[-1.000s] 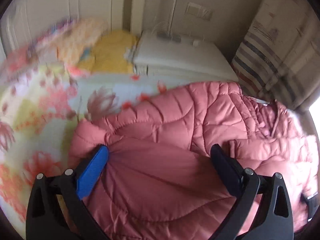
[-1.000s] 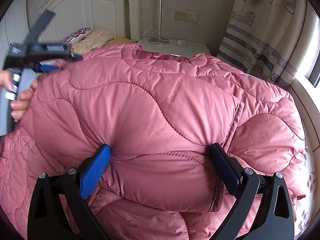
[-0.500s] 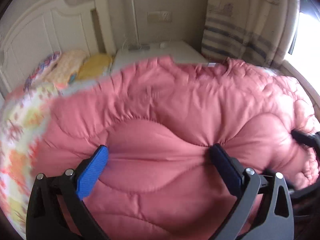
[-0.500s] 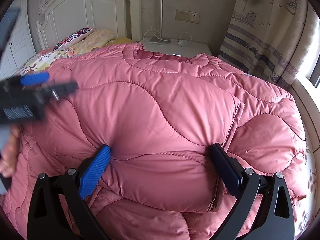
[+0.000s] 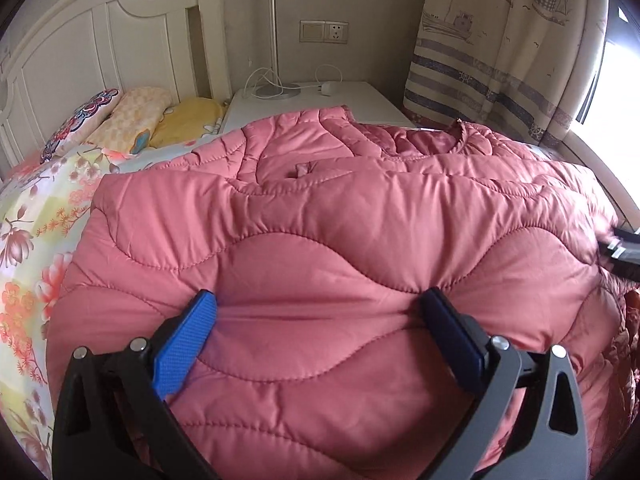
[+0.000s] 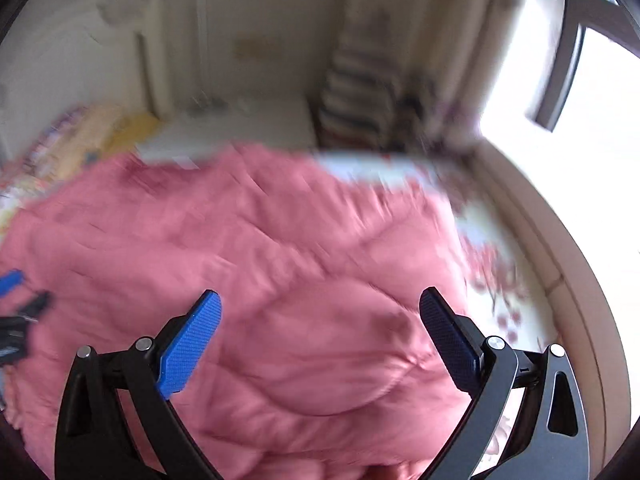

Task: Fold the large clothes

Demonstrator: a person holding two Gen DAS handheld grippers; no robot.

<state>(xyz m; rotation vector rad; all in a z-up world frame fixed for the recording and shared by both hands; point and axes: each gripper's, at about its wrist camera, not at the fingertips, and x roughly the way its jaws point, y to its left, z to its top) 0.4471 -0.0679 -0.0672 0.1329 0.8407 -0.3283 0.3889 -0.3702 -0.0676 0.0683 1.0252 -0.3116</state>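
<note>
My left hand-held gripper (image 5: pixel 318 312) is spread wide, its blue pads pressed down into the pink quilted coat (image 5: pixel 344 248) but not clenched on any fold. My right hand-held gripper (image 6: pixel 320 312) is also released, jaws wide, hovering just over the coat's right part with nothing between the pads; that view is smeared with motion, so I can't tell whether it touches the fabric.

The coat lies on the bed (image 5: pixel 36 216) directly ahead of both hand-held grippers, covering most of the floral sheet, with a folded layer on top nearest me. As I judge it, its long axis runs away from me: the collar (image 5: pixel 460 136) points toward the head of the bed and the nightstand (image 5: pixel 320 100), and the nearer bulk sits under my left side. The bed's left edge shows bare sheet; the right edge runs beside the curtain (image 5: pixel 500 60) and window.

The left is nearer the middle of the folded layer, the right nearer the coat's right edge. The next fold, I think, depends on each taking an edge evenly so the puffy filling doesn't spring back.
</note>
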